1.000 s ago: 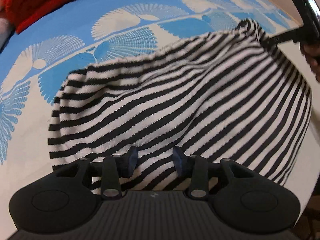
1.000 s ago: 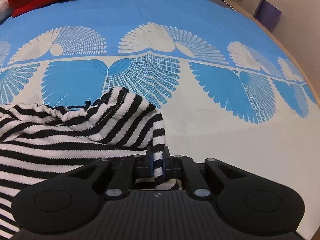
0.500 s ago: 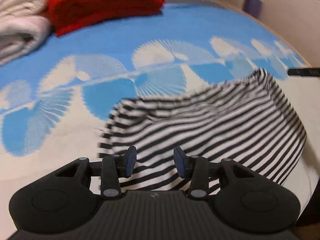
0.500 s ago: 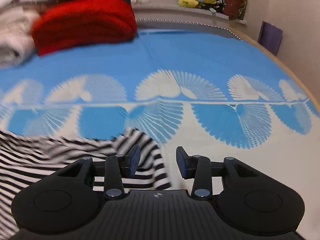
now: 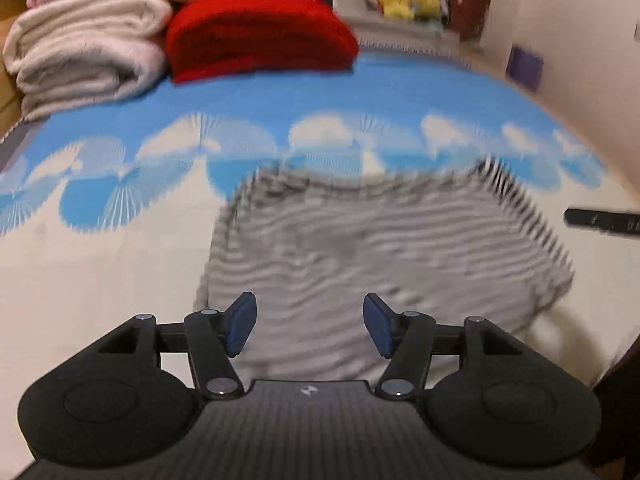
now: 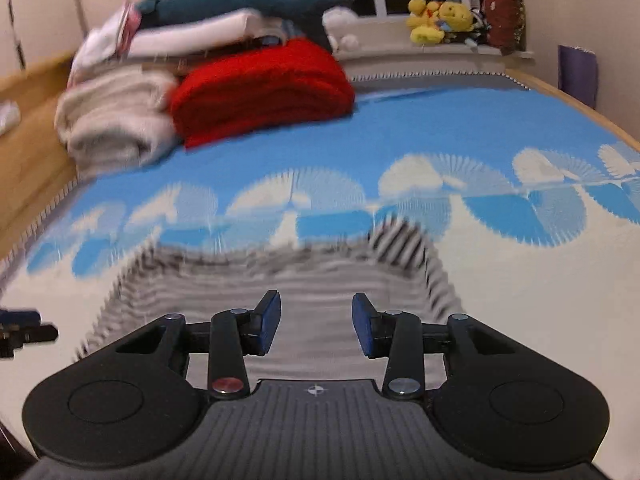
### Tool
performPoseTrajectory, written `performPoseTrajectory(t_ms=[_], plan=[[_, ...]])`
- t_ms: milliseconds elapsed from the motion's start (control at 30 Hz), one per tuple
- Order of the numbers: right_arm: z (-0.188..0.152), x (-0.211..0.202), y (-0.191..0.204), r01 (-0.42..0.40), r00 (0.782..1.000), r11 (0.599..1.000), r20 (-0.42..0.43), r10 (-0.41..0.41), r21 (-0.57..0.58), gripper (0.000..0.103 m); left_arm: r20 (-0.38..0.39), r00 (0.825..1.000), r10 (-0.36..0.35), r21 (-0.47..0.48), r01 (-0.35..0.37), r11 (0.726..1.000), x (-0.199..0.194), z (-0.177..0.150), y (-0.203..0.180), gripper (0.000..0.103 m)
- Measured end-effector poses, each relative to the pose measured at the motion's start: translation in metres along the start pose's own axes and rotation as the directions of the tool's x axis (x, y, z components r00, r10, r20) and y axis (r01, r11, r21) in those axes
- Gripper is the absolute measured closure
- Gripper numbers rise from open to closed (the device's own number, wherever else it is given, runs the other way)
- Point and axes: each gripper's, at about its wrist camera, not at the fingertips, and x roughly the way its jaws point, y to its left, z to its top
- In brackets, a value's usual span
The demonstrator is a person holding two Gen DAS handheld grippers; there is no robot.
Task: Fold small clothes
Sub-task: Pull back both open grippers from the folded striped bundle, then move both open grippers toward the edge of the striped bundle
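Note:
A black-and-white striped garment (image 5: pixel 372 248) lies folded flat on the blue-and-white patterned bedspread (image 5: pixel 280 96), blurred by motion in both views. My left gripper (image 5: pixel 306 322) hovers above its near edge; the jaws are opening, with nothing between the blue pads. The same garment (image 6: pixel 280 284) sits below my right gripper (image 6: pixel 316 322), which is open and holds nothing. A tip of the right gripper (image 5: pixel 600 220) shows at the right edge of the left wrist view. A bit of the left gripper (image 6: pixel 24 330) pokes in at the left edge of the right wrist view.
A folded red blanket (image 6: pixel 264 88) and a cream one (image 6: pixel 116 128) are stacked at the far side of the bed, with more folded laundry (image 6: pixel 192 32) behind. Yellow plush toys (image 6: pixel 440 20) sit on the sill. A wooden bed frame (image 6: pixel 36 128) runs along the left.
The right gripper let go of the striped garment's corner and opened. Both grippers pulled up and back, so the garment now lies flat on the bed and looks smaller. The left jaws widened.

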Motion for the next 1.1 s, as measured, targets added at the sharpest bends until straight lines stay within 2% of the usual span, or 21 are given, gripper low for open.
performPoseTrajectory(t_ms=[33,67,133,233,467,567,733,833,1100], plan=[[-0.006,0.002,0.005,0.014,1.000,1.000,-0.026,-0.014,-0.015,0.062,-0.054,0.998,0.041,0.010,-0.040,0.999,0.006,-0.004,-0.002,0.039],[-0.010,0.001,0.008,0.027,0.999,0.999,-0.025,-0.028,-0.023,0.062,-0.060,0.996,0.060,0.011,-0.059,0.998,0.007,-0.006,-0.003,0.039],[-0.011,-0.001,0.013,0.025,1.000,1.000,-0.002,-0.025,-0.018,0.062,-0.032,0.998,0.053,0.009,-0.053,0.999,0.004,-0.005,-0.001,0.038],[-0.014,0.004,0.016,0.064,0.998,0.997,-0.009,-0.065,-0.034,0.062,-0.061,0.995,0.075,-0.022,-0.077,0.997,0.011,-0.006,0.006,0.038],[-0.020,0.013,0.018,0.091,0.995,0.996,-0.032,-0.091,0.001,0.061,-0.091,0.994,0.055,-0.061,-0.061,0.996,0.018,-0.008,0.015,0.038],[-0.021,0.016,0.024,0.079,0.996,0.997,-0.040,-0.080,-0.023,0.061,-0.095,0.993,0.067,-0.066,-0.073,0.995,0.022,-0.008,0.020,0.038],[-0.023,0.021,0.035,0.104,0.993,0.991,-0.039,-0.108,-0.086,0.060,-0.101,0.992,0.076,-0.103,-0.087,0.991,0.023,-0.007,0.028,0.038],[-0.023,0.024,0.038,0.112,0.992,0.989,-0.042,-0.116,-0.092,0.055,-0.105,0.990,0.089,-0.116,-0.101,0.988,0.024,-0.006,0.030,0.035],[-0.024,0.025,0.048,0.110,0.994,0.985,-0.012,-0.112,-0.130,0.055,-0.105,0.990,0.094,-0.141,-0.109,0.984,0.026,-0.005,0.035,0.034]])
